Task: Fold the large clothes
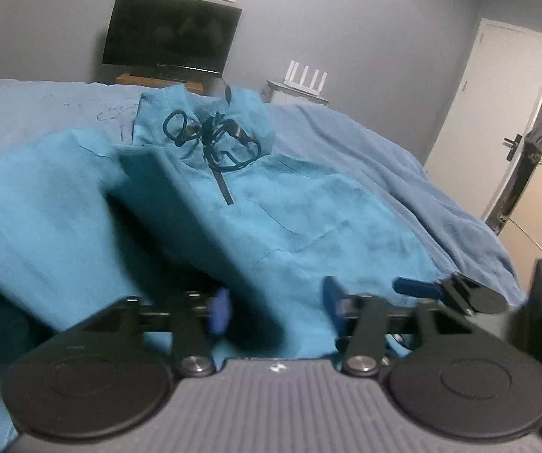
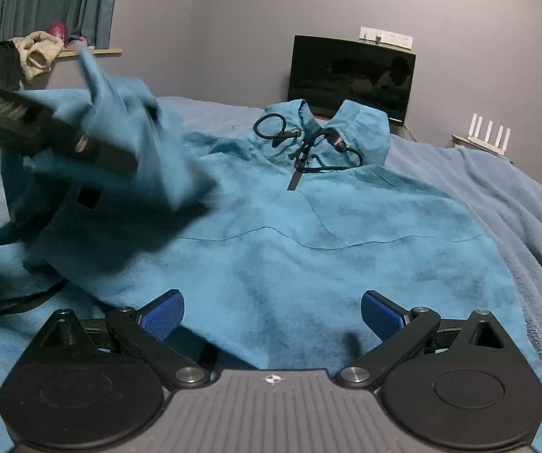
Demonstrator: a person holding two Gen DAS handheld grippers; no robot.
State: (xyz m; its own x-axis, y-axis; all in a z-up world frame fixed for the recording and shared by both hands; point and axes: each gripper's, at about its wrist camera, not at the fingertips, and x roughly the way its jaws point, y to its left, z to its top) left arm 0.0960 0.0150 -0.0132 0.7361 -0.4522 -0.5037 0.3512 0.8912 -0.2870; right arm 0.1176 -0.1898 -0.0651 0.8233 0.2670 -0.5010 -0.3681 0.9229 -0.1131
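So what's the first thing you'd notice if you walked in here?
The big teal hoodie spread across the blue bed, black drawstrings curled at its neck. On the left, the left hand-held gripper lifts a blurry sleeve. A dark TV stands against the far wall.

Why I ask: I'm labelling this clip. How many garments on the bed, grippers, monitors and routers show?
teal hoodie: 1
grippers: 2, the left gripper and the right gripper
monitor: 1
router: 1
Total: 5
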